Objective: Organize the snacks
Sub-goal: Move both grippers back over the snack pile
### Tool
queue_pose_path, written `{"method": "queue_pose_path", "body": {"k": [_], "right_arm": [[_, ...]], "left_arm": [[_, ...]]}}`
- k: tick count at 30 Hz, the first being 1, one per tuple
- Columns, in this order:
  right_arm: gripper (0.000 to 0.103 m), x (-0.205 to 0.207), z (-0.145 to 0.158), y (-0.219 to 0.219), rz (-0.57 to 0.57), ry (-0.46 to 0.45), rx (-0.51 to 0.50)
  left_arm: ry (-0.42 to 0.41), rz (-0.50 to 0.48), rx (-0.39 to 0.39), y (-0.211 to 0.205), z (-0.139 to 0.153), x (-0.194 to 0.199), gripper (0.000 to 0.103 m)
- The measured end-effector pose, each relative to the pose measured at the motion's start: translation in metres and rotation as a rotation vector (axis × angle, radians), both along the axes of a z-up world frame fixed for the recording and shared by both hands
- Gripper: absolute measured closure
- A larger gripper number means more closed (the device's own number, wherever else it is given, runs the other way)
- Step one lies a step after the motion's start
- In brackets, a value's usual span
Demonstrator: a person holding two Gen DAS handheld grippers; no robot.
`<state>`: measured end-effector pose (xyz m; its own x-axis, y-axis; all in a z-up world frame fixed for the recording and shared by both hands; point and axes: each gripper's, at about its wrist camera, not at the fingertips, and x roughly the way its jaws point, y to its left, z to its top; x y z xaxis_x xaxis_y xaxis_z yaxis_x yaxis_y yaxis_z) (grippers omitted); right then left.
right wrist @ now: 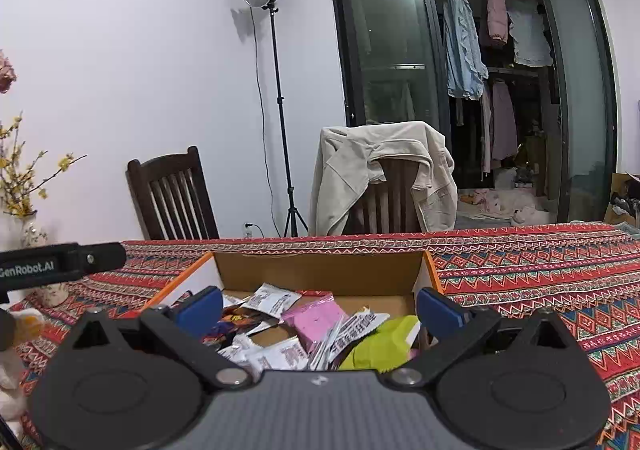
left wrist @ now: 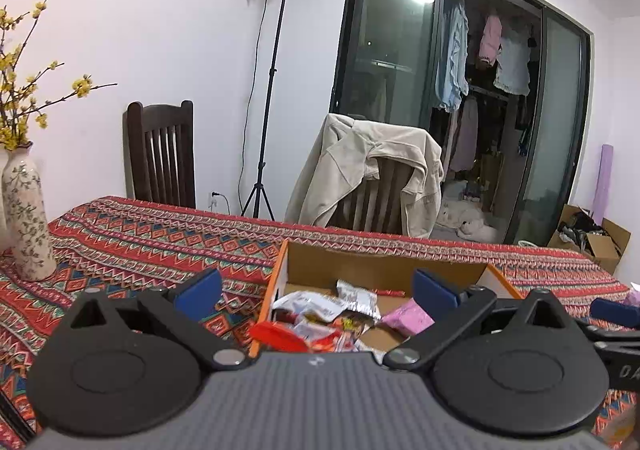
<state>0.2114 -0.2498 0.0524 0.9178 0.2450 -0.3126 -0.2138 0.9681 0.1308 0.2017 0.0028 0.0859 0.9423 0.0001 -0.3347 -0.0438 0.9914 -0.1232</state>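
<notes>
An open cardboard box [left wrist: 360,264] [right wrist: 320,270] with orange edges stands on the patterned tablecloth. It holds several snack packets: silver ones [left wrist: 356,300], a red one [left wrist: 280,334], a pink one [left wrist: 406,318] [right wrist: 316,320], white ones [right wrist: 274,298] and a yellow-green one [right wrist: 380,344]. My left gripper [left wrist: 316,292] is open and empty above the box's near left side. My right gripper [right wrist: 320,308] is open and empty above the box's near edge, over the packets.
A flowered vase [left wrist: 26,218] with yellow blossoms stands at the table's left. Two dark chairs [left wrist: 162,154] stand behind the table, one draped with a beige jacket [left wrist: 372,174]. A light stand [left wrist: 272,90] is by the wall. The left gripper's body [right wrist: 60,262] shows at the right view's left.
</notes>
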Motion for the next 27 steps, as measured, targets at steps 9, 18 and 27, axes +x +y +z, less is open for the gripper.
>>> {"method": "queue_pose_path", "body": {"k": [9,18,27], "right_arm": [[0.0,-0.037,-0.008,0.003,0.044,0.018,-0.042],[0.0,-0.059,-0.034,0.011,0.087,0.091,-0.081],[0.0,-0.059,-0.059,0.024,0.119,0.184,-0.129]], "left_arm": [[0.052,0.0,0.017,0.017,-0.012,-0.027,0.0],[0.104,0.007,0.038,0.029,-0.039,-0.049,0.0],[0.171,0.036,0.013,0.045,-0.073,-0.052,0.0]]}}
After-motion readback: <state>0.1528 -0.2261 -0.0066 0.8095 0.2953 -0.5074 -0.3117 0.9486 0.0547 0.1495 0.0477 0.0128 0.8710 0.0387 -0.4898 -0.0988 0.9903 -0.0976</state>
